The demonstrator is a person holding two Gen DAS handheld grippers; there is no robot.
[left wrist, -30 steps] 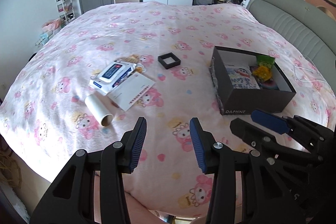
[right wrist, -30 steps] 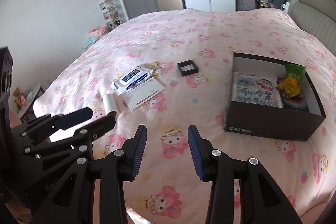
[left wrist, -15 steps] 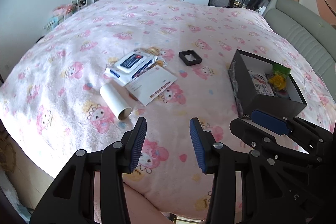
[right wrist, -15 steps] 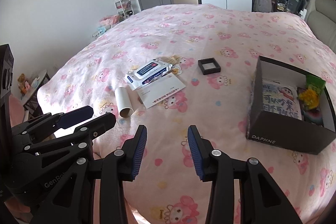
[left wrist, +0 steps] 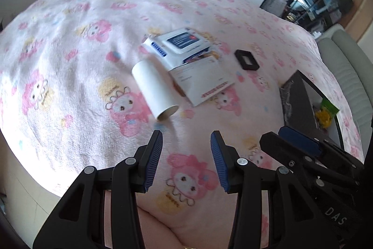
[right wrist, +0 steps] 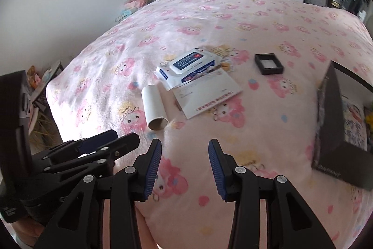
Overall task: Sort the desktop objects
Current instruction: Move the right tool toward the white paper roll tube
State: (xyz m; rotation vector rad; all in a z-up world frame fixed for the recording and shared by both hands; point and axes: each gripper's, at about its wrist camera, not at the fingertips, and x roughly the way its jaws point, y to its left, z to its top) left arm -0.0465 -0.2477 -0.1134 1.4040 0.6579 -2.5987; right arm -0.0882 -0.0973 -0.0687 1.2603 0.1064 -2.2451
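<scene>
White cardboard-core roll (left wrist: 155, 90) lies on its side on the pink cartoon-print blanket (left wrist: 70, 76), mid-frame, long axis running upper left to lower right, open end toward the tongs. Left gripper (left wrist: 186, 148) is nearer, just below it; right gripper (right wrist: 185, 152) sits slightly right of it. Both are wide open and hold nothing.

Home bedroom (pink cartoon bedspread (right wrist: 209, 22))

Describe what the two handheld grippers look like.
Both are alike: the left gripper and right gripper are matte black plastic with angular cut-out arms, silver pivot screws and ribbed blue pads lining the fingers. The right one's body carries white lettering. No cables or sleeves show.
</scene>
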